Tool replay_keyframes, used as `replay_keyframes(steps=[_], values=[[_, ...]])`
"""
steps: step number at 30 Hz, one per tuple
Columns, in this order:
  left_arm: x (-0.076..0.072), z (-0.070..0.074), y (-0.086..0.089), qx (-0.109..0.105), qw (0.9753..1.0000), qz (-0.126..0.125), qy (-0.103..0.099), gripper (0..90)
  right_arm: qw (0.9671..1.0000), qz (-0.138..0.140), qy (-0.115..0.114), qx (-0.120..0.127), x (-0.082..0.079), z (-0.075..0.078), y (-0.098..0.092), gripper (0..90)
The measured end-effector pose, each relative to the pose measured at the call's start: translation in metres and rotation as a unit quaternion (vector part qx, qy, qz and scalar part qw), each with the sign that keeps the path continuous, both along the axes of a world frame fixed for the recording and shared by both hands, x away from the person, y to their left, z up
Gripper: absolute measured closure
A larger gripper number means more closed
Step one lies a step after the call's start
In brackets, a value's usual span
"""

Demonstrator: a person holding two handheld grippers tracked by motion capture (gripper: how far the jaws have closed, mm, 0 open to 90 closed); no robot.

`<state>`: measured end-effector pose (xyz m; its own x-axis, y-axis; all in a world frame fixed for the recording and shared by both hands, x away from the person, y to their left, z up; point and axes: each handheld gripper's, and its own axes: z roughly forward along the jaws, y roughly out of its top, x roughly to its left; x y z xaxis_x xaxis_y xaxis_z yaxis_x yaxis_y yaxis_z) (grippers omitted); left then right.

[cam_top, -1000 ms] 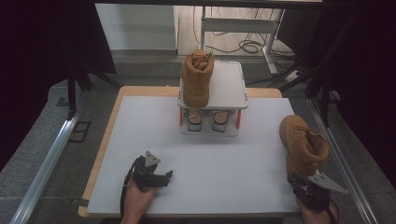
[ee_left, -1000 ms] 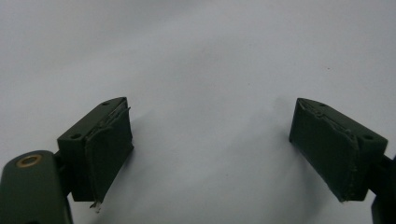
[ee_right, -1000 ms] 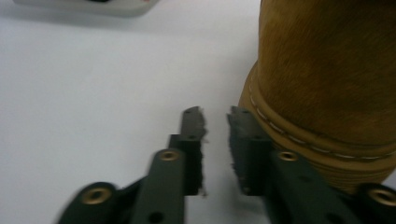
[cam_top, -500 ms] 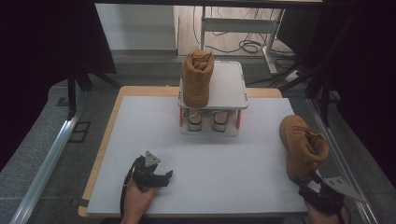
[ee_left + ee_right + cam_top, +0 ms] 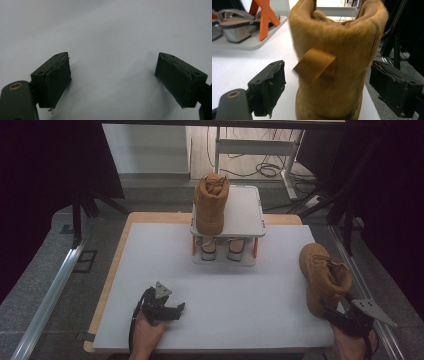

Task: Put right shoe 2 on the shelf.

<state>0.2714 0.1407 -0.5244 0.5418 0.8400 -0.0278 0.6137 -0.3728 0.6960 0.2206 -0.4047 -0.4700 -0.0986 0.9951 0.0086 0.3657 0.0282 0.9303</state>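
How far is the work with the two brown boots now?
One boot already stands on the top shelf of the small rack. In hand: the right tool is open, its jaws on both sides of the second boot's heel, not yet closed on it. Left: grasping that boot and probably placing it beside the first. The left tool rests open on the table.

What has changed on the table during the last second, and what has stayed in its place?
The right gripper drew back toward the person's edge, then came forward again behind the boot on the table; its jaws are open on either side of the heel. The left gripper, the boot on the rack and the rack stayed put.
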Motion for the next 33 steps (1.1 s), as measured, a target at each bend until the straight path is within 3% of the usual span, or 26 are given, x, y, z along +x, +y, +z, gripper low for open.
replay_keyframes(steps=[21, 28, 33], values=[[0.000, 0.000, 0.000, 0.000, 1.0000, 0.000, 0.000, 13.2, 0.9994, -0.033, -0.010, 0.007, 0.045, 0.005, 0.006, 0.3], [0.000, 0.000, 0.000, 0.000, 1.0000, 0.000, 0.000, 13.2, 0.9989, -0.042, -0.020, -0.003, 0.053, 0.001, 0.010, 0.0], [0.000, 0.000, 0.000, 0.000, 1.0000, 0.000, 0.000, 13.2, 0.9978, -0.059, -0.028, -0.012, 0.052, -0.002, 0.012, 7.5]])
